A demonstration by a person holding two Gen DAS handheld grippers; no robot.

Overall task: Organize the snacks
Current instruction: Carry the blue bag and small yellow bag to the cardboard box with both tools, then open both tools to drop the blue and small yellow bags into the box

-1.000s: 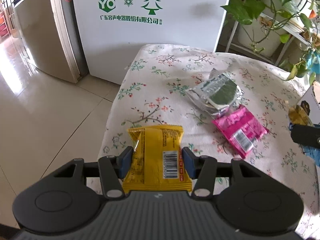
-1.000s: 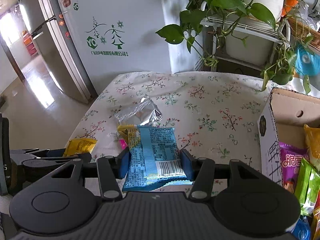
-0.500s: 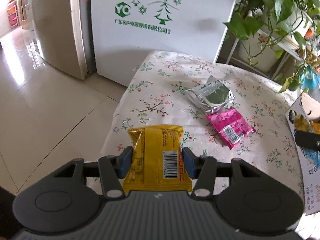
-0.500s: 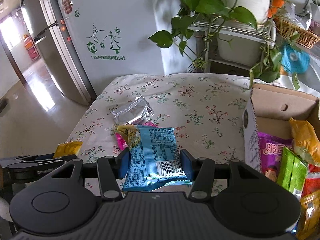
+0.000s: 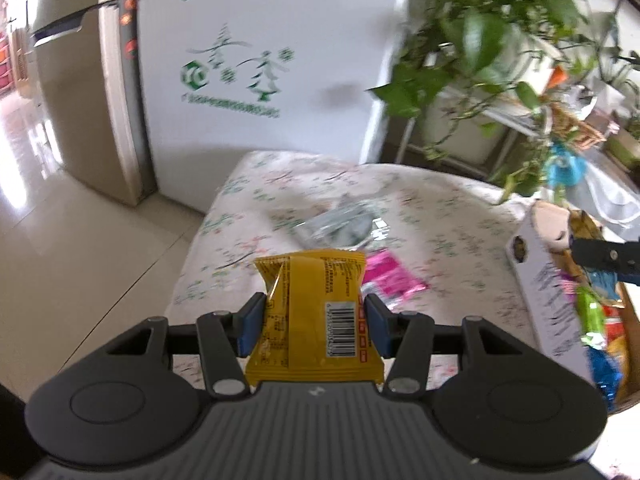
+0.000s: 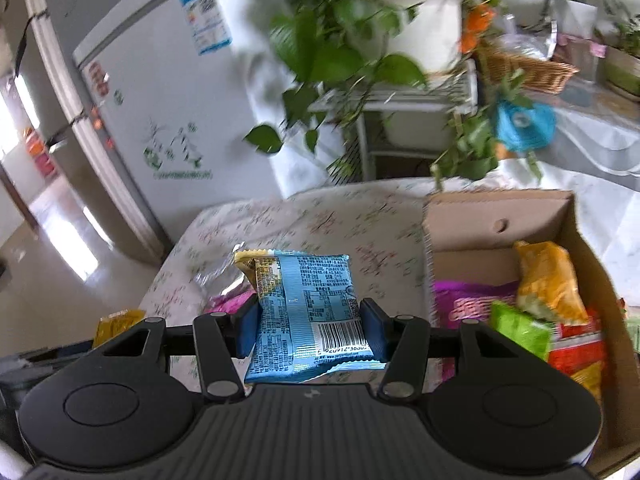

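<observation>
My left gripper [image 5: 312, 322] is shut on a yellow snack packet [image 5: 314, 312], held above the near edge of the floral-cloth table [image 5: 432, 200]. My right gripper [image 6: 310, 326] is shut on a blue snack packet [image 6: 310, 304], in the air just left of the cardboard box [image 6: 500, 208]. Several bright packets lie in that box. A silver packet [image 5: 340, 228] and a pink packet [image 5: 388, 276] lie on the cloth beyond the yellow one. In the left wrist view the right gripper's dark finger [image 5: 604, 258] reaches over the box [image 5: 548, 288]. The left gripper's yellow packet [image 6: 116, 320] shows at lower left in the right wrist view.
A white fridge [image 5: 260, 60] with green tree print stands behind the table, a steel fridge [image 5: 80, 80] to its left. Trailing potted plants [image 6: 340, 40] on a white rack hang over the table's far right. Tiled floor [image 5: 80, 260] lies left of the table.
Both grippers have risen and swung right toward the box, each keeping its packet. The box now fills the right of the right wrist view, and both views are blurred by motion.
</observation>
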